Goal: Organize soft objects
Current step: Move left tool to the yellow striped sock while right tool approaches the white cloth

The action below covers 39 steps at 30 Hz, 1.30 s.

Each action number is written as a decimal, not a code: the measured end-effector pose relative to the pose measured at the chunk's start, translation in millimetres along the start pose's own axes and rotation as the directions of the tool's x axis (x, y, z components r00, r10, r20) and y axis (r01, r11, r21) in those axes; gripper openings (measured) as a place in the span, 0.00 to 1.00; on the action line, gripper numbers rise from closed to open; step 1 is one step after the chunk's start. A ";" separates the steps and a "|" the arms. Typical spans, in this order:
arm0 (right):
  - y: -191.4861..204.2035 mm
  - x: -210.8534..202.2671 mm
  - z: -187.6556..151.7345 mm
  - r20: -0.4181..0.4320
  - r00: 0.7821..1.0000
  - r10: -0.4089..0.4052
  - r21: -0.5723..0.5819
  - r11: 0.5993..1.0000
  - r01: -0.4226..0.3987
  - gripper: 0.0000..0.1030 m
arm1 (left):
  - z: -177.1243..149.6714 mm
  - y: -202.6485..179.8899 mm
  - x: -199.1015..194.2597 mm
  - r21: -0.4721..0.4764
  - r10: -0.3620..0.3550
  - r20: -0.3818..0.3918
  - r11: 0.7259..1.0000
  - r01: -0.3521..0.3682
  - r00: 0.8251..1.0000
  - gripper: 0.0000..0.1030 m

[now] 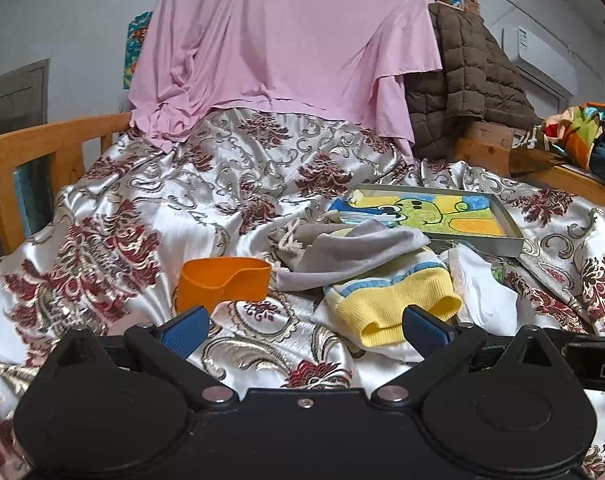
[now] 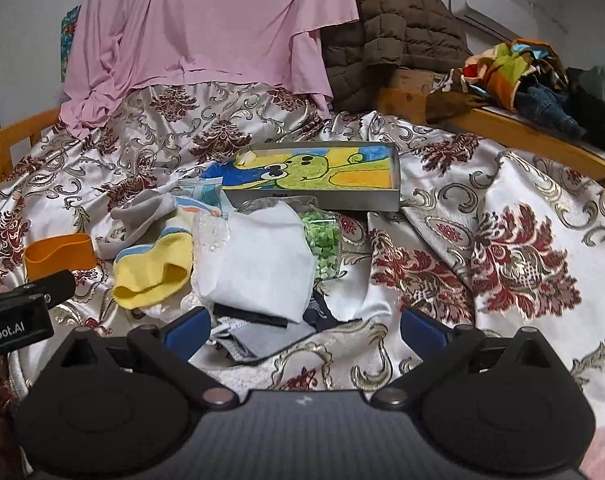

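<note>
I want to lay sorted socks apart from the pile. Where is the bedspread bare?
Bare bedspread lies right of the white cloth and the picture tray. Crowded: from the orange band across the yellow sock to that cloth.

Heaped on patterned bedspread: yellow sock, grey sock, folded white cloth; orange band apart, leftward.

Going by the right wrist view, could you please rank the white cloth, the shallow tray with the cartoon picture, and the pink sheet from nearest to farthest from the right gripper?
1. White cloth: just ahead of the right gripper, slightly left.
2. Cartoon tray: behind the cloth, mid-bed.
3. Pink sheet: draped at the far end of the bed.
</note>
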State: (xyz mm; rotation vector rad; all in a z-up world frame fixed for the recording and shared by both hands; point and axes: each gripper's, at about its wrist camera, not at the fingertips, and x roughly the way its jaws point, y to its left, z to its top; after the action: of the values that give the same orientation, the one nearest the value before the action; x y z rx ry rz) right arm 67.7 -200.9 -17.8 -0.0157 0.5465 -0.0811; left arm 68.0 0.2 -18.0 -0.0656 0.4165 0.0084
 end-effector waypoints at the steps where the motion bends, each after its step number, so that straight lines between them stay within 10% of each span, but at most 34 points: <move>1: 0.0 2.3 1.6 -0.001 1.000 0.001 -0.004 1.000 -0.001 1.00 | 1.0 -0.5 2.5 -0.001 -0.005 0.001 1.000 0.005 1.000 0.99; 25: -27.6 62.8 30.3 -0.077 0.977 0.197 -0.017 0.980 -0.199 1.00 | 11.4 -14.6 49.4 0.100 -0.237 -0.045 0.965 0.241 0.970 0.99; 39: -43.3 105.0 50.7 -0.093 0.906 0.412 -0.048 0.907 -0.418 0.96 | 30.0 -19.3 106.9 0.018 -0.368 -0.167 0.926 0.376 0.915 0.99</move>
State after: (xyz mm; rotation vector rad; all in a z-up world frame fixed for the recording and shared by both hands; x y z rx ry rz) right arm 180.2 -252.9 -27.3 0.0398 0.6237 0.3560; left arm 178.3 -17.7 -32.6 -0.0965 0.5607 -0.3868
